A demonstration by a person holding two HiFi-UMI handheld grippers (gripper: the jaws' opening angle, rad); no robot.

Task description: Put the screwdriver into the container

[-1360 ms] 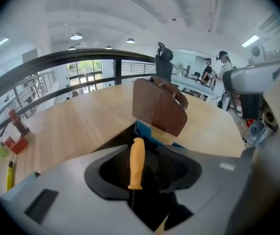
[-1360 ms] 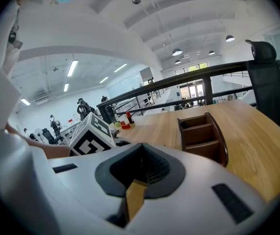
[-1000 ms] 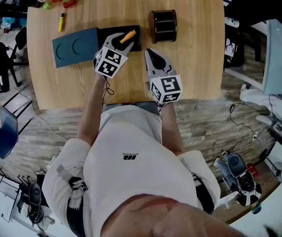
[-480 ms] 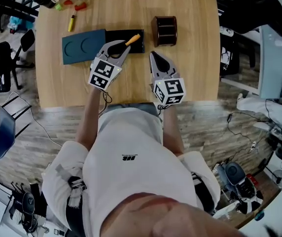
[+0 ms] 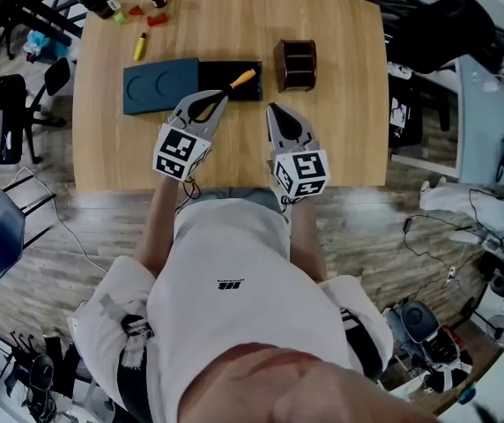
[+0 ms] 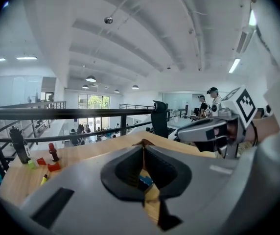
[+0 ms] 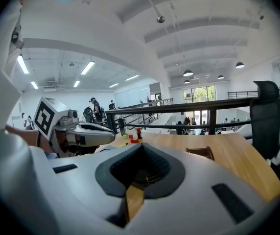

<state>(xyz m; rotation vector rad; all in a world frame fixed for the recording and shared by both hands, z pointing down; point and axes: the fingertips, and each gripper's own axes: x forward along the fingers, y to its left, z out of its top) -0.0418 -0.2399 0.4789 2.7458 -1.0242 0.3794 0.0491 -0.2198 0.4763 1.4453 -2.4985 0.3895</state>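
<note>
**Left gripper** (image 5: 223,98): the forearm is stretched forward from the torso. The gripper is held above the near half of the surface (image 5: 340,104), its nose slanting toward the far right and slightly downward.

**Right gripper** (image 5: 272,108): beside the left one but apart from it, pointing straight away from the person.

**Container** (image 5: 295,64): brown and slotted, upright on the surface beyond the right gripper (its slots read only as dark).

**Black tray** (image 5: 217,70) and **blue tray** (image 5: 159,85): side by side and touching; the blue tray has two round recesses.

**Jaws, left:** they have just been closing and are now pressed together on the screwdriver (image 5: 244,79). Its orange handle juts past the tips over the black tray, short of the container.

**Jaws, right:** together, with nothing between them.
</note>
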